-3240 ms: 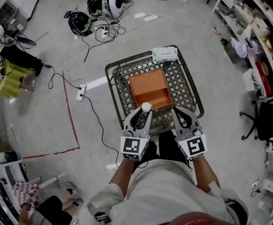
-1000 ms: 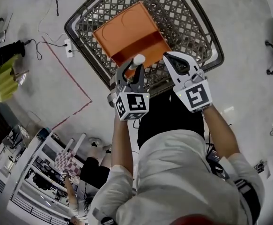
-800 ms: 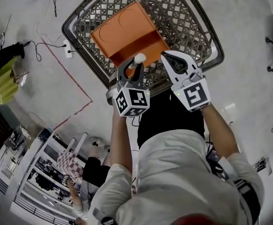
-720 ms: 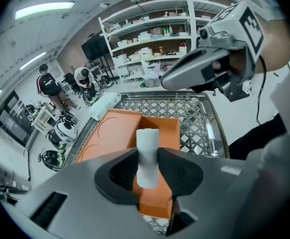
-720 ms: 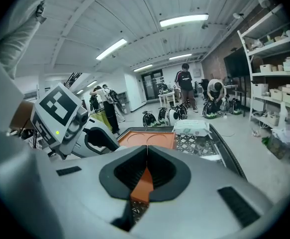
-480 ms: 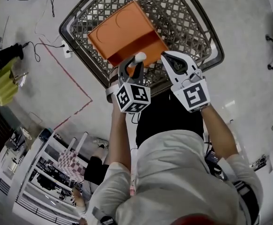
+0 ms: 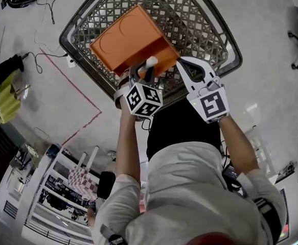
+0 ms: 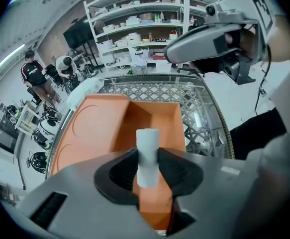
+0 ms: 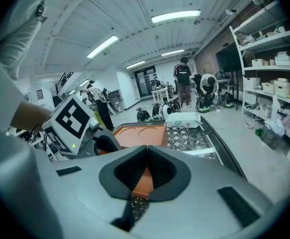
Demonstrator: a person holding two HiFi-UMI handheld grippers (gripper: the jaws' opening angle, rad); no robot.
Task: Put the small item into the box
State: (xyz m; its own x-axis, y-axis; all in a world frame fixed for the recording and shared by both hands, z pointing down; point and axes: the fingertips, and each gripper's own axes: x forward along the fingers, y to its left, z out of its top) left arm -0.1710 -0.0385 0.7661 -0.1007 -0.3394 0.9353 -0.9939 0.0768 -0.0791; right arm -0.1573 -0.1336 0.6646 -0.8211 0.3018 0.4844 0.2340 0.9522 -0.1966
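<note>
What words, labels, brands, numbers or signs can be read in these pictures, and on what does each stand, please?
None can be read.
White packet at the cart's far end: green print, too blurred.
Left cube, right cube: square markers only, no letters.
Shelf boxes: print too small.

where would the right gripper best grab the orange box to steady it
Probably the thin upright wall of the orange box at its open compartment, on the side nearest the right gripper. Come from above with jaws opened to straddle that rim. The flat lid half offers no edge to pinch, and the left gripper holds the white cylinder over the near end.
</note>
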